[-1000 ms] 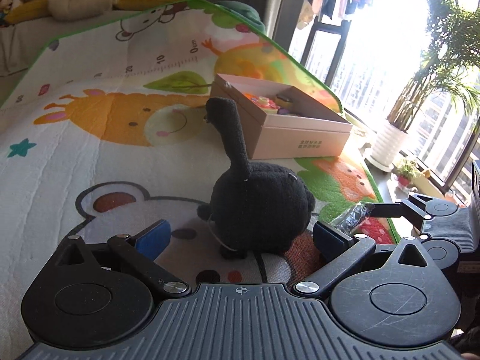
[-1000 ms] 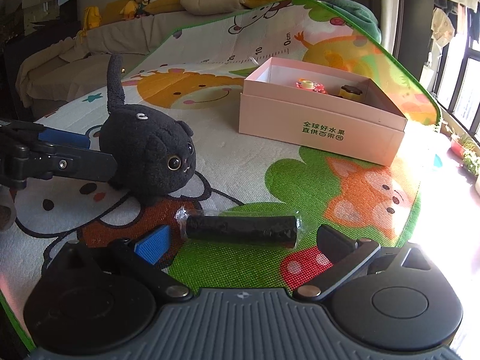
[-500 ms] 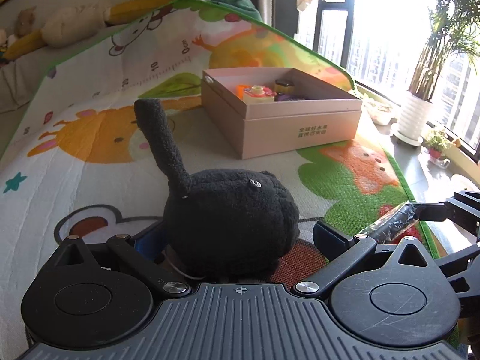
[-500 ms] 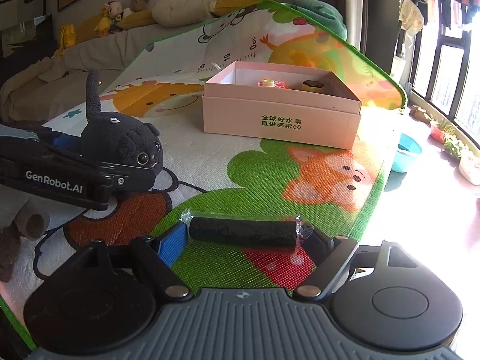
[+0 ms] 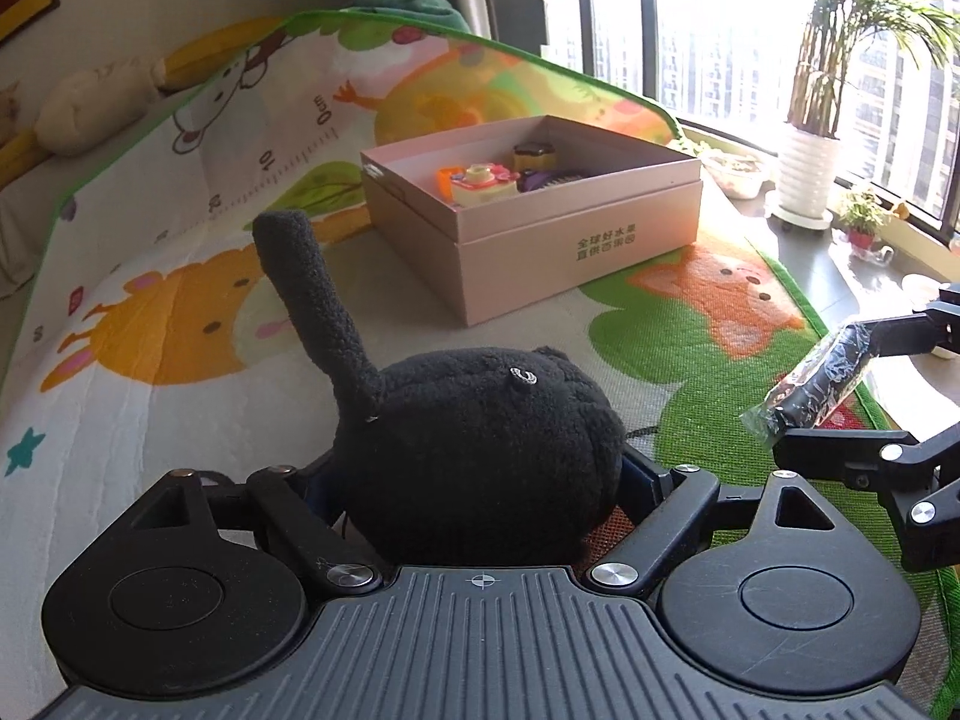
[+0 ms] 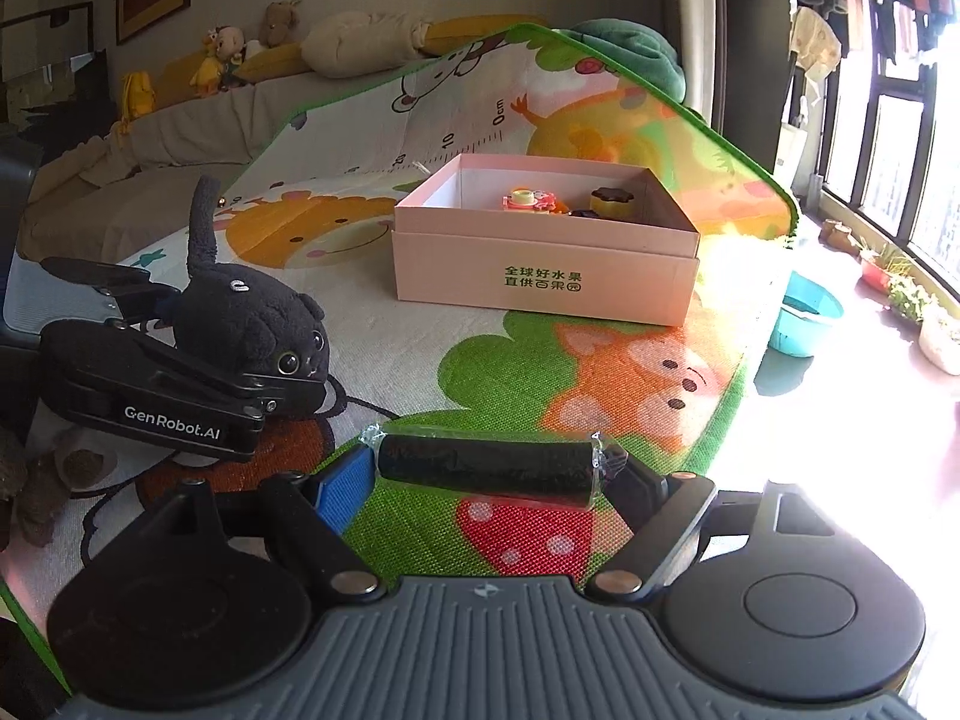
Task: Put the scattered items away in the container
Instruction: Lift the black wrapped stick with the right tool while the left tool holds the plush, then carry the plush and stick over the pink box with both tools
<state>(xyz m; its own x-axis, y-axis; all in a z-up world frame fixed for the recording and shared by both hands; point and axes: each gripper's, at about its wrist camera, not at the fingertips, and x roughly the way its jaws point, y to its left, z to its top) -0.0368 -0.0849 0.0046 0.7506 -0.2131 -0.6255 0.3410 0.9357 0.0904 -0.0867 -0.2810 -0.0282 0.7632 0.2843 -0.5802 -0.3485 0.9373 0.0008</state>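
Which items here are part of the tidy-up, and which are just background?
Job:
- black plush cat, between the left hand-held gripper's closing jaws
- wrapped black roll, clamped in the right hand-held gripper
- pink box with small toys already inside

Lying about:
- play mat
- potted plant
- blue basin
- sofa plushies

Toys (image 5: 486, 183) in box (image 5: 528, 252), on mat (image 5: 660, 324)

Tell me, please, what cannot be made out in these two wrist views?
- Left hand-held gripper pads: left wrist view, buried behind the black plush cat.
- Pink box contents: both views, partly behind its walls, too small to identify.
- Window side: right wrist view, washed out by glare.
- Wrapped black roll contents: unreadable through the wrap.
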